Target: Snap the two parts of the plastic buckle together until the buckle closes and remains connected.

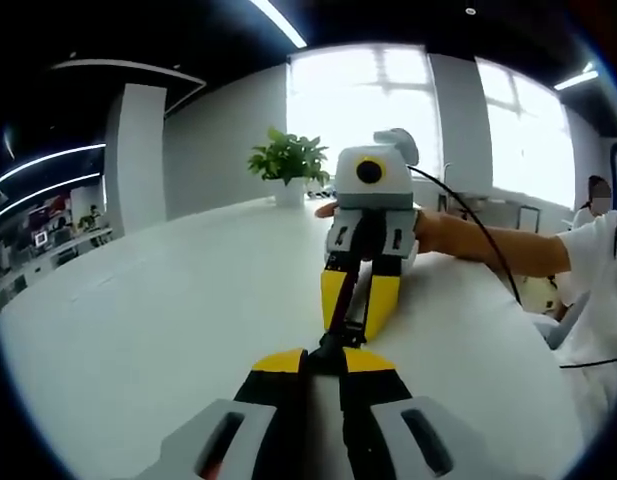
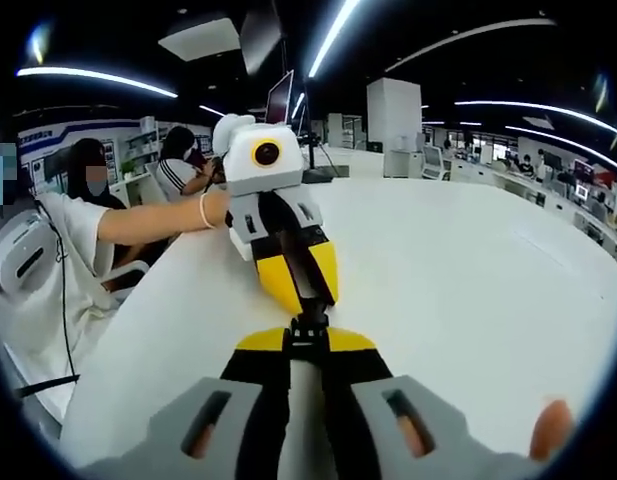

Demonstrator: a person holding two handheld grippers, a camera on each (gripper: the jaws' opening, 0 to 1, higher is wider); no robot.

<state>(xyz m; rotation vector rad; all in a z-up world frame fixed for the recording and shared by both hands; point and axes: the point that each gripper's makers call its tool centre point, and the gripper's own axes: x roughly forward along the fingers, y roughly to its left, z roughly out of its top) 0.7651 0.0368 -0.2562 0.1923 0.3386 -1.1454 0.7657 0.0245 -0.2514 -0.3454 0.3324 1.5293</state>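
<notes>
Both grippers meet tip to tip above the white table (image 1: 158, 300). In the left gripper view, my left gripper (image 1: 323, 360) is shut on one end of the small black buckle (image 1: 334, 344). The right gripper (image 1: 356, 325) faces it, shut on the other end, and a black strap (image 1: 354, 265) runs up between its yellow jaws. In the right gripper view, my right gripper (image 2: 308, 345) is shut on the buckle (image 2: 310, 325), and the left gripper (image 2: 300, 305) points down at it from above. I cannot tell whether the two buckle parts are locked together.
A potted plant (image 1: 288, 160) stands at the table's far edge. A person's forearm (image 1: 488, 245) and a black cable (image 1: 473, 225) reach in from the right. Other people (image 2: 83, 175) sit at the left beside the table (image 2: 468, 270). A fingertip (image 2: 551, 430) shows at the lower right.
</notes>
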